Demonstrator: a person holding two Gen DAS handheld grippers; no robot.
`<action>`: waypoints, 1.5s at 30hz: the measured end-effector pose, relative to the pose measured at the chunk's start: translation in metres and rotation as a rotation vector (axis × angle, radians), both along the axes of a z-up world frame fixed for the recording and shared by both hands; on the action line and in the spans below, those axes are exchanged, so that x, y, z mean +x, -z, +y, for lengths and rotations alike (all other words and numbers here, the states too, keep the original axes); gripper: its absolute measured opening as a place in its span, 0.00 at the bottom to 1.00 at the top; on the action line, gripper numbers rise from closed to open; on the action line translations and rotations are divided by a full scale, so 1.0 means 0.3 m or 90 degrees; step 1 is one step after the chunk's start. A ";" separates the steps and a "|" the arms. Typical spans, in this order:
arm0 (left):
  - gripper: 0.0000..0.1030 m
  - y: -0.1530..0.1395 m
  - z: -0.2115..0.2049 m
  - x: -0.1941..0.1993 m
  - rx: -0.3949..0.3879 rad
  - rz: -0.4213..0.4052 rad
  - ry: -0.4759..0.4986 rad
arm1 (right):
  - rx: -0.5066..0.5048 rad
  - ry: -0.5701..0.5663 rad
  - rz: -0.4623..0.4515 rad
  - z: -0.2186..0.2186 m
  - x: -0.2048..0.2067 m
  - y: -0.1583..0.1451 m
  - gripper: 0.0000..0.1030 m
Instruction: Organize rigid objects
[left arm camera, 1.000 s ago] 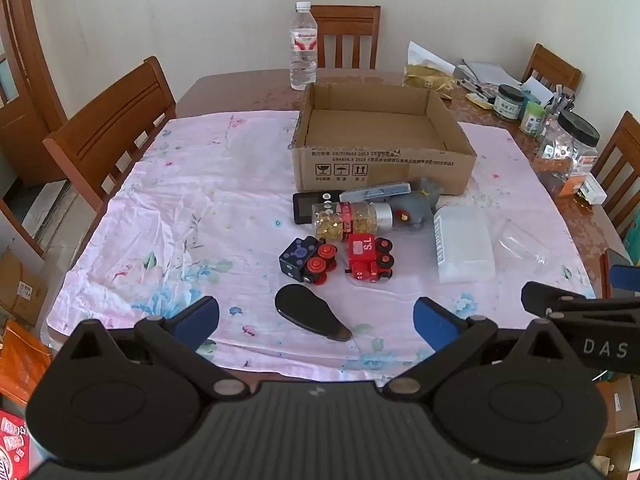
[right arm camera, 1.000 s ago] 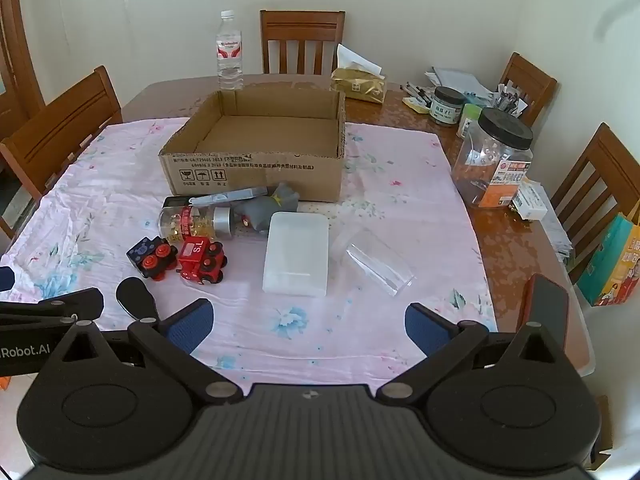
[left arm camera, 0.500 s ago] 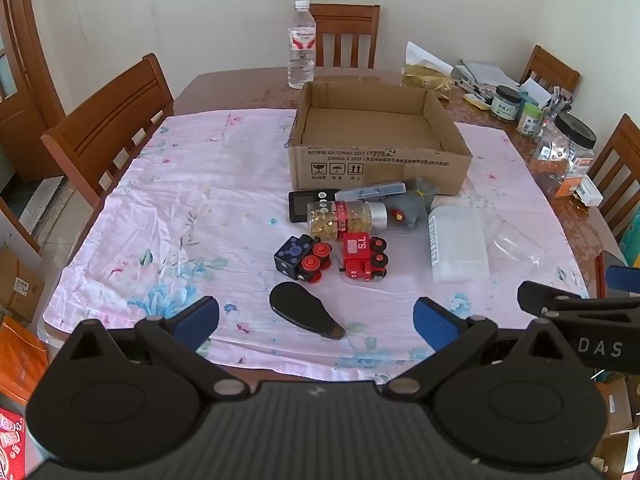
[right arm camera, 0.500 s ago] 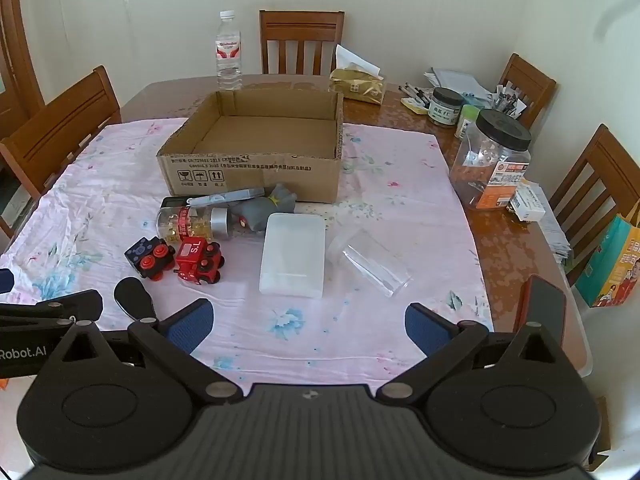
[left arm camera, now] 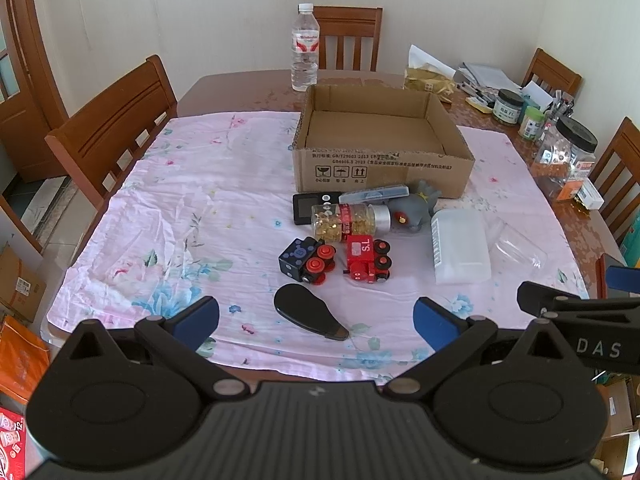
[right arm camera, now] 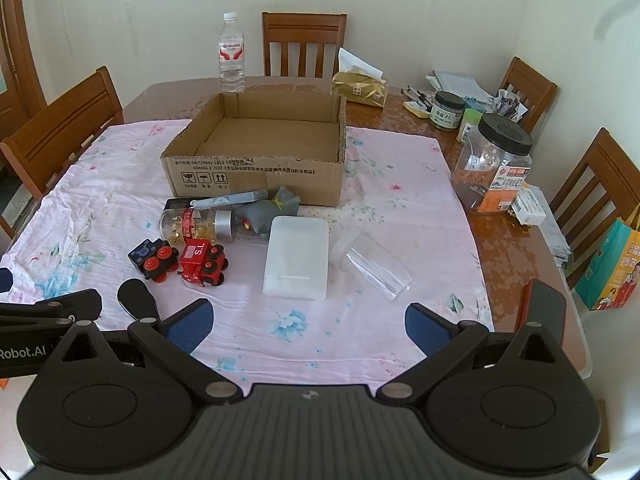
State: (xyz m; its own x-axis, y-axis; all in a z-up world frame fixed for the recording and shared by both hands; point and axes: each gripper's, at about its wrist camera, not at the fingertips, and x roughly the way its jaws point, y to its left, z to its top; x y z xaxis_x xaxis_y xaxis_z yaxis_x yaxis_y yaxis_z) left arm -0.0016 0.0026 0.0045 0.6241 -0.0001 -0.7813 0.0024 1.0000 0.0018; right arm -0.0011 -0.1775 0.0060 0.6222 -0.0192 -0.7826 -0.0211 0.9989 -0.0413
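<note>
Cardboard box [left arm camera: 382, 148] empty, open-topped. Toy trains [left arm camera: 366, 258], pill bottle [left arm camera: 350, 220], white case [left arm camera: 460, 246] lie just before it. Left gripper [left arm camera: 316, 316], right gripper [right arm camera: 306, 318]: jaws wide, holding nothing. Only right view shows green bag [right arm camera: 612, 272].

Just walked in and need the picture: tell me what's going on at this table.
A person holds a tool in each hand, the left tool and the right tool, both open and empty, above the table's near edge. The cardboard box has nothing in it. In front of it, untouched on the pink cloth, lie toy trains, a pill bottle and a white case.
</note>
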 end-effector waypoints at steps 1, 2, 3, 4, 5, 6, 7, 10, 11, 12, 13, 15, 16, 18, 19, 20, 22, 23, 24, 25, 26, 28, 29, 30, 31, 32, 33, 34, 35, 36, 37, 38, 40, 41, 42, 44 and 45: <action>1.00 0.000 0.000 -0.001 0.000 0.000 0.000 | -0.001 -0.001 0.000 0.005 -0.001 -0.004 1.00; 1.00 0.000 0.000 -0.001 0.000 -0.001 0.000 | -0.001 -0.001 0.000 0.005 -0.001 -0.003 1.00; 1.00 0.001 0.000 -0.001 0.000 0.000 0.000 | -0.001 -0.001 0.000 0.005 0.000 -0.003 1.00; 1.00 -0.001 0.002 -0.001 0.000 0.000 0.000 | -0.001 0.000 0.000 0.005 -0.001 -0.002 1.00; 1.00 0.001 0.000 -0.001 0.000 0.000 -0.001 | -0.001 -0.001 0.001 0.007 0.000 -0.002 1.00; 1.00 0.001 0.000 -0.001 0.000 0.000 0.000 | -0.002 -0.001 0.001 0.008 0.000 -0.003 1.00; 1.00 0.001 0.000 -0.001 0.000 0.000 0.000 | -0.002 -0.001 0.000 0.006 0.000 -0.001 1.00; 1.00 -0.001 0.000 -0.003 0.001 -0.001 0.000 | -0.001 -0.001 0.000 0.006 0.002 -0.002 1.00; 1.00 -0.002 -0.001 -0.003 0.001 -0.001 0.001 | -0.001 0.000 0.000 0.006 0.001 -0.002 1.00; 1.00 -0.004 -0.001 -0.003 0.000 -0.002 0.000 | -0.001 -0.001 -0.001 0.007 0.001 -0.004 1.00; 1.00 -0.005 -0.002 -0.004 0.000 -0.002 0.000 | -0.001 -0.001 -0.001 0.007 0.001 -0.006 1.00; 1.00 -0.003 -0.003 -0.005 0.001 -0.003 0.000 | -0.001 -0.001 -0.002 0.007 0.002 -0.008 1.00; 1.00 -0.004 -0.003 -0.005 0.001 -0.002 0.000 | 0.000 -0.002 -0.002 0.003 0.003 -0.006 1.00; 1.00 -0.005 -0.001 -0.004 0.000 -0.002 -0.001 | 0.000 -0.002 -0.002 0.004 0.002 -0.007 1.00; 1.00 -0.005 -0.001 -0.004 -0.001 -0.002 -0.001 | -0.001 -0.002 -0.003 0.004 0.003 -0.006 1.00; 1.00 -0.007 -0.003 -0.002 -0.001 -0.002 -0.002 | 0.000 -0.002 -0.003 0.003 0.004 -0.005 1.00; 1.00 -0.010 -0.005 -0.001 -0.001 -0.002 -0.002 | -0.002 -0.002 -0.003 0.004 0.004 -0.005 1.00; 1.00 -0.009 -0.005 -0.003 -0.001 -0.003 -0.002 | -0.002 -0.002 -0.003 0.001 0.004 -0.006 1.00; 1.00 -0.010 -0.007 -0.003 -0.001 -0.003 -0.002 | -0.002 -0.002 -0.004 0.000 0.005 -0.006 1.00; 1.00 -0.011 -0.008 -0.003 -0.001 -0.003 -0.002 | -0.002 -0.003 -0.004 -0.004 0.004 -0.008 1.00; 1.00 -0.011 -0.011 -0.004 -0.002 -0.003 -0.003 | -0.002 -0.003 -0.004 -0.004 0.003 -0.008 1.00; 1.00 -0.013 -0.016 -0.005 -0.001 -0.004 -0.003 | -0.002 -0.003 -0.005 -0.004 0.004 -0.009 1.00; 1.00 -0.013 -0.017 -0.004 -0.002 -0.004 -0.004 | -0.002 -0.004 -0.005 -0.008 0.004 -0.009 1.00; 1.00 -0.013 -0.017 -0.004 -0.002 -0.004 -0.004 | -0.002 -0.004 -0.006 -0.009 0.004 -0.011 1.00; 1.00 -0.014 -0.018 -0.003 -0.002 -0.004 -0.003 | -0.003 -0.005 -0.007 -0.011 0.004 -0.012 1.00; 1.00 -0.015 -0.019 -0.002 -0.002 -0.005 -0.003 | -0.004 -0.005 -0.008 -0.011 0.005 -0.013 1.00; 1.00 -0.015 -0.020 -0.001 -0.002 -0.006 -0.004 | -0.004 -0.006 -0.009 -0.012 0.005 -0.014 1.00; 1.00 -0.015 -0.020 0.000 -0.003 -0.007 -0.004 | -0.004 -0.006 -0.009 -0.012 0.006 -0.015 1.00; 1.00 -0.015 -0.020 -0.001 -0.003 -0.007 -0.003 | -0.005 -0.007 -0.010 -0.011 0.006 -0.015 1.00; 1.00 -0.016 -0.020 0.000 -0.002 -0.007 -0.003 | -0.006 -0.007 -0.010 -0.011 0.007 -0.015 1.00; 1.00 -0.016 -0.020 0.000 -0.002 -0.007 -0.003 | -0.005 -0.007 -0.009 -0.011 0.006 -0.015 1.00; 1.00 -0.016 -0.020 0.000 -0.002 -0.007 -0.003 | -0.006 -0.007 -0.009 -0.011 0.006 -0.016 1.00; 1.00 -0.017 -0.019 0.003 -0.002 -0.007 -0.003 | -0.008 -0.008 -0.009 -0.010 0.010 -0.017 1.00; 1.00 -0.017 -0.019 0.002 -0.002 -0.008 -0.003 | -0.009 -0.009 -0.010 -0.009 0.011 -0.018 1.00; 1.00 -0.017 -0.018 0.004 -0.002 -0.008 -0.001 | -0.009 -0.009 -0.010 -0.009 0.013 -0.019 1.00; 1.00 -0.017 -0.014 0.006 -0.002 -0.012 0.003 | -0.012 -0.011 -0.012 -0.001 0.013 -0.017 1.00; 1.00 -0.017 -0.011 0.008 -0.003 -0.014 0.005 | -0.013 -0.012 -0.014 0.000 0.012 -0.017 1.00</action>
State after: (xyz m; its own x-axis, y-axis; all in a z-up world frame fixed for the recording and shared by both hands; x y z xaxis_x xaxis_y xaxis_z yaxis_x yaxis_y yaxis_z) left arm 0.0008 -0.0007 0.0095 0.6412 -0.0092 -0.7673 0.0103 0.9999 -0.0033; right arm 0.0025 -0.1774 0.0109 0.6401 -0.0236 -0.7679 -0.0382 0.9973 -0.0625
